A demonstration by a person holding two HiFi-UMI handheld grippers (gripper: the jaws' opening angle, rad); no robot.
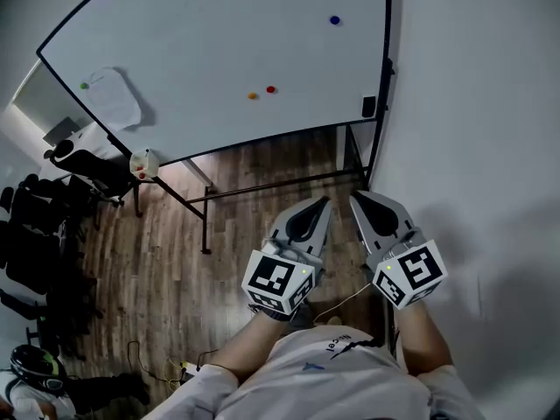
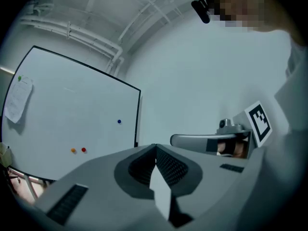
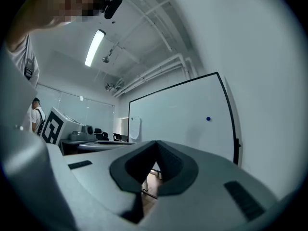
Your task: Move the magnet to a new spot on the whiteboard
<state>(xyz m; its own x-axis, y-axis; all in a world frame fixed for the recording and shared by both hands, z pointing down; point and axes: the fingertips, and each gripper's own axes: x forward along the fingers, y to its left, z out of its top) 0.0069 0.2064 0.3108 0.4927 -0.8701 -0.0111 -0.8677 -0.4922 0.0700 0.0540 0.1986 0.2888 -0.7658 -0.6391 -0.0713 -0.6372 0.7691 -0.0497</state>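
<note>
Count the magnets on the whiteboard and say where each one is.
4. Blue magnet near the right edge; red magnet and orange magnet side by side low in the middle; green magnet pinning the paper sheet at upper left. None seems hidden.

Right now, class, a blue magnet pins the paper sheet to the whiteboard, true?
Not quite. A green magnet pins the paper sheet to the whiteboard; the blue magnet sits alone elsewhere on the board. The head view shows it.
</note>
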